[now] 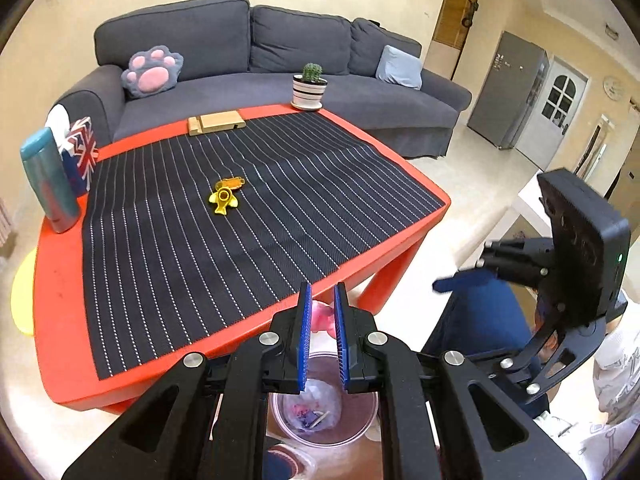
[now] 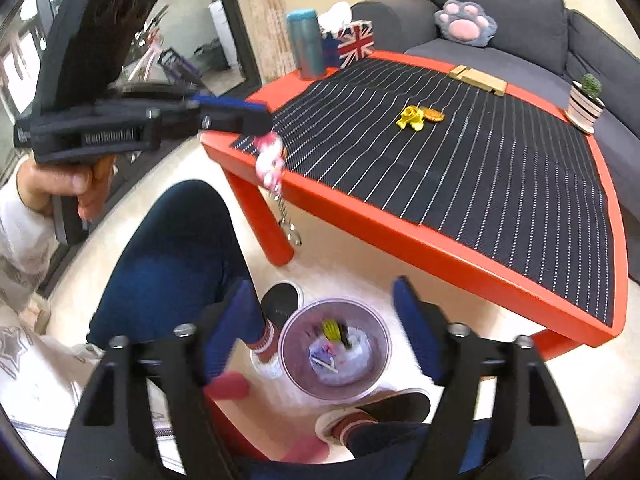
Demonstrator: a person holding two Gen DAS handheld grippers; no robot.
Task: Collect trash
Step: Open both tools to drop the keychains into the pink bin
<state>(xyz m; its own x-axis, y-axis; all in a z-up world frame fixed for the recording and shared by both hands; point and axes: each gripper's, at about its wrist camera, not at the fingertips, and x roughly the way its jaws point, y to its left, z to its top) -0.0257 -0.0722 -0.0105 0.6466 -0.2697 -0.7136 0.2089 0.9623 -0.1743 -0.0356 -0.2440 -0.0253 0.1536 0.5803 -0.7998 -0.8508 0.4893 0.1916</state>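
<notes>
A pink keychain (image 2: 272,156) is pinched in the left gripper (image 1: 322,312) beside the desk (image 2: 440,232); the right gripper (image 2: 324,332) is held wide open, empty, above the bin (image 2: 334,346). If released here, the bin could be missed.

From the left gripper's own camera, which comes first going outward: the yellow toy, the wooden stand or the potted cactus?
1. Yellow toy, mid-mat, nearest the left gripper.
2. Wooden stand, at the table's far edge.
3. Potted cactus, on the far right corner, slightly beyond.
</notes>
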